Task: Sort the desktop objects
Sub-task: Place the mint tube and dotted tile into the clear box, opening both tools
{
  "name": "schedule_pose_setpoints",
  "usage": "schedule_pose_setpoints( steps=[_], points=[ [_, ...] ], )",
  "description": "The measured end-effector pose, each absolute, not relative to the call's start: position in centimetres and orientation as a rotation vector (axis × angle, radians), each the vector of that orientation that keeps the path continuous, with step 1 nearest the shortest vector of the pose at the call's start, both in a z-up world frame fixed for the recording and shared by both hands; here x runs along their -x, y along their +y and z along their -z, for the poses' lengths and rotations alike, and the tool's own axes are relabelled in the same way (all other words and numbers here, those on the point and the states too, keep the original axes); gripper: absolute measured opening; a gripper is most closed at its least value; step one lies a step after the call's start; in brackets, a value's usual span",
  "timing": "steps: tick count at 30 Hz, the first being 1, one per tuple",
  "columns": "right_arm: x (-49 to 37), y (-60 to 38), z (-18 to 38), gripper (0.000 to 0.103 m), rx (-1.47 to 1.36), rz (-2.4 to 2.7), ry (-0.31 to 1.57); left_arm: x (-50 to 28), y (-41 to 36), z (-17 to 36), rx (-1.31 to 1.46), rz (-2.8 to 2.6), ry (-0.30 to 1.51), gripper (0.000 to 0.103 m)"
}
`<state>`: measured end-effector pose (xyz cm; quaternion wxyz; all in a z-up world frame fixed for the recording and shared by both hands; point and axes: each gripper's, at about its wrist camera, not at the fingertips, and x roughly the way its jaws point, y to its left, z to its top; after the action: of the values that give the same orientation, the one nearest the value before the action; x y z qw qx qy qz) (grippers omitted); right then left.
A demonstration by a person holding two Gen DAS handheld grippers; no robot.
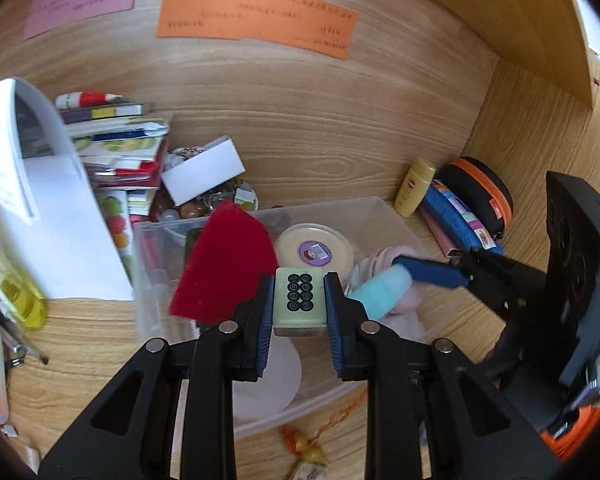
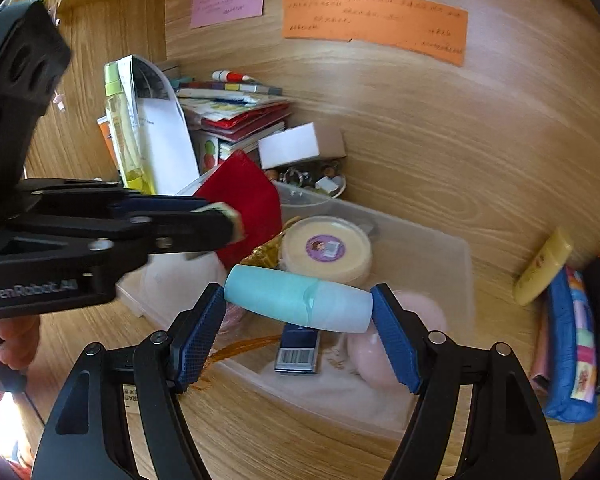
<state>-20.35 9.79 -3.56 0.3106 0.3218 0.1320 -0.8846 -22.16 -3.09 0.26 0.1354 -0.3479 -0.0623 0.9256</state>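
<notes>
My left gripper point(image 1: 299, 304) is shut on a cream mahjong tile point(image 1: 299, 299) with black circles, held above the clear plastic bin point(image 1: 384, 208). My right gripper point(image 2: 298, 312) is shut on a light blue tube point(image 2: 296, 299), gripped end to end above the same bin point(image 2: 456, 280). In the left wrist view the tube point(image 1: 382, 290) and the right gripper's blue finger point(image 1: 432, 272) show at right. In the bin lie a red felt pouch point(image 1: 228, 264), a round cream tin point(image 1: 314, 250), a pink object point(image 2: 380, 356) and a dark blue barcoded item point(image 2: 299, 350).
A stack of books and papers point(image 1: 116, 140), a white box point(image 1: 204, 170) and a dish of trinkets point(image 1: 224, 196) stand behind the bin. A yellow bottle point(image 1: 414, 186), blue pencil case point(image 1: 458, 220) and black-orange case point(image 1: 484, 192) lie at right. Coloured notes point(image 1: 256, 18) hang on the back wall.
</notes>
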Motion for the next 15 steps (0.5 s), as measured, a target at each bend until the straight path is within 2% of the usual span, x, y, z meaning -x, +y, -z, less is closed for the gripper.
schedule_pose_setpoints(
  steps=[15],
  points=[
    [20.4,9.7,4.6,0.071,-0.849,2.300,0.356,24.0,-3.8,2.2,1.058,-2.632,-0.211,0.024]
  ],
)
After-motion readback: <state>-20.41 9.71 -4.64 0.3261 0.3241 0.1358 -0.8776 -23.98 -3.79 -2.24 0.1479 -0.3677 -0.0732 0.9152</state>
